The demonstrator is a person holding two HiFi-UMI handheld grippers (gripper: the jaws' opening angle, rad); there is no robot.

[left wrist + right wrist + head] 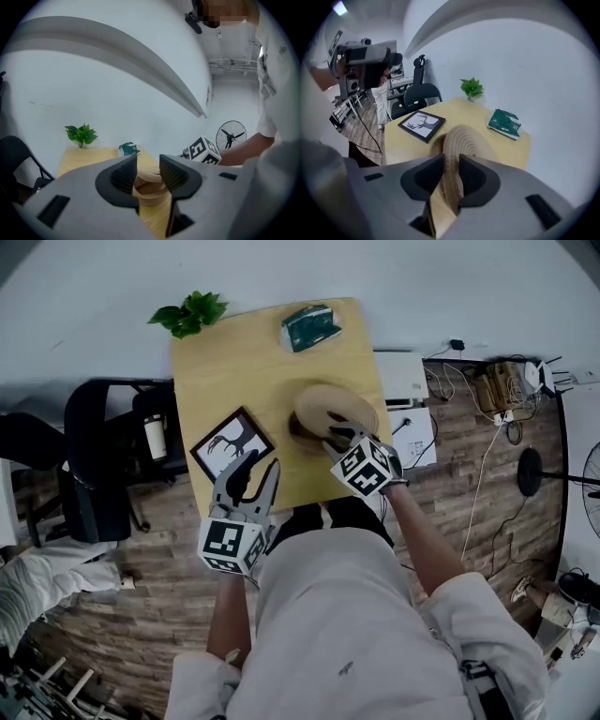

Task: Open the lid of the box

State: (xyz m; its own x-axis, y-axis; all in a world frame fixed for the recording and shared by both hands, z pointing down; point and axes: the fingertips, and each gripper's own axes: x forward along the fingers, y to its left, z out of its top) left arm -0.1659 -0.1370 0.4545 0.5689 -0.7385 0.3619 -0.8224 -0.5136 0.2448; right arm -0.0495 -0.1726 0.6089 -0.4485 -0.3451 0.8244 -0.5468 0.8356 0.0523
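Rough woven lid (461,140), smooth wooden table (234,362)

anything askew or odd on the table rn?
Only the woven lid: it is tilted, its near edge pinched in the right gripper and raised off the box, as the task wants. The picture frame lies flat but turned askew to the table edges. Nothing spilled or damaged.

We see a pale wooden table (234,381) standing on a plank floor (159,549). On it sits a round woven box (149,191). Just left of the box lies a black frame (232,443) with a deer picture. Beyond the box lies a green packet (311,326). Well beyond the box and to its left, a small plant (190,313) stands at the table's corner.
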